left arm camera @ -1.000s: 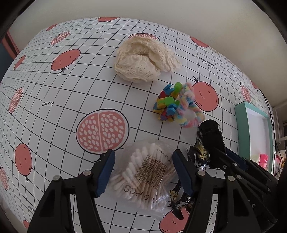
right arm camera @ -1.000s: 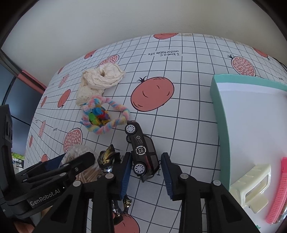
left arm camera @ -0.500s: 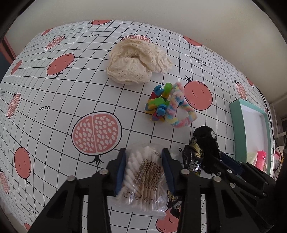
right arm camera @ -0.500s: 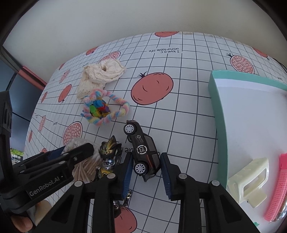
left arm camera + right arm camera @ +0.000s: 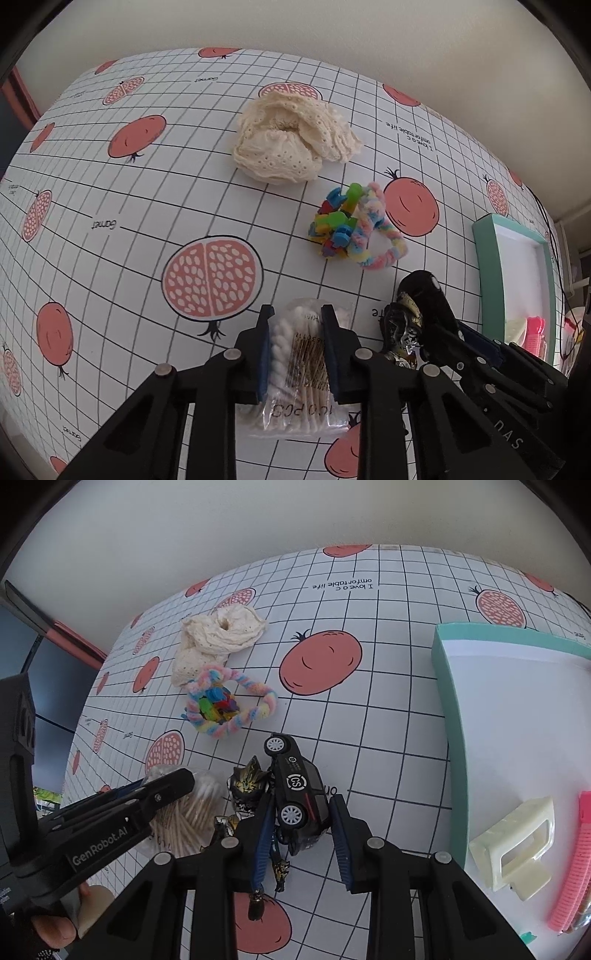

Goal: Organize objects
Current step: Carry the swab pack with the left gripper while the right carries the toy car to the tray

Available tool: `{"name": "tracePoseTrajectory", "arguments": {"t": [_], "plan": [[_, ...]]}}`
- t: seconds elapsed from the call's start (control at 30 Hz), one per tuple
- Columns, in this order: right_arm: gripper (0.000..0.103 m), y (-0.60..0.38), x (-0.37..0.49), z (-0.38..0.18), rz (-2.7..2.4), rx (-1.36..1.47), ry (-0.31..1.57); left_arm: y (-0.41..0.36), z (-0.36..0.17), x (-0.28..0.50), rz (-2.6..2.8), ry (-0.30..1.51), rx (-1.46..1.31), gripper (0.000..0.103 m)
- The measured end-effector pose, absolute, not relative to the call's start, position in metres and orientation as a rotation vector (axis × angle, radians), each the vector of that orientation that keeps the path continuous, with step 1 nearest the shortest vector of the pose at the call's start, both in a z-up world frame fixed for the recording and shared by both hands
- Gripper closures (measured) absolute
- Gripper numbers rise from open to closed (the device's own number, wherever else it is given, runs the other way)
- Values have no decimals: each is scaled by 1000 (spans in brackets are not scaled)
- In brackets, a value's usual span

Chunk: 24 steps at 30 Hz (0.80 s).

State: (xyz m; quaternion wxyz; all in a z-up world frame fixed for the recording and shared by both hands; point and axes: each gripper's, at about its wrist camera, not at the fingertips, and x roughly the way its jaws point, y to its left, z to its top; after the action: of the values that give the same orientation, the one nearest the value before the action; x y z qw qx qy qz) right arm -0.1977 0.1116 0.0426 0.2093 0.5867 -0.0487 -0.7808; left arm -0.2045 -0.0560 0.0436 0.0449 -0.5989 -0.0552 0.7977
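Note:
My left gripper [image 5: 295, 314] is shut on a clear bag of cotton swabs [image 5: 299, 362] lying on the pomegranate-print tablecloth; the bag also shows in the right wrist view [image 5: 184, 812]. My right gripper [image 5: 301, 805] is closed around a black toy car [image 5: 295, 786], blue pads against its sides; the car also shows in the left wrist view [image 5: 424, 295]. A gold-and-black figure keychain [image 5: 247, 786] lies between the bag and the car. A teal-rimmed white tray [image 5: 443, 709] stands to the right.
A cream lace scrunchie [image 5: 291, 147] lies at the back. A pastel twisted hair tie [image 5: 373, 236] with colourful small clips [image 5: 332, 229] lies mid-table. In the tray are a cream claw clip [image 5: 513, 845] and a pink comb [image 5: 576, 867].
My left gripper has closed from wide open onto the cotton swab bag. My right gripper stays around the toy car, and both views have risen slightly.

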Motion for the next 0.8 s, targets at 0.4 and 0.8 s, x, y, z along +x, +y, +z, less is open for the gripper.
{"name": "tracePoseTrajectory", "arguments": {"t": [0.4, 0.8], "plan": [[74, 110, -199, 45, -2166, 1624, -144, -73, 68, -201, 2518, -168, -1742, 78], [74, 117, -199, 68, -2167, 1562, -178, -81, 105, -199, 2608, -197, -1621, 78]]}}
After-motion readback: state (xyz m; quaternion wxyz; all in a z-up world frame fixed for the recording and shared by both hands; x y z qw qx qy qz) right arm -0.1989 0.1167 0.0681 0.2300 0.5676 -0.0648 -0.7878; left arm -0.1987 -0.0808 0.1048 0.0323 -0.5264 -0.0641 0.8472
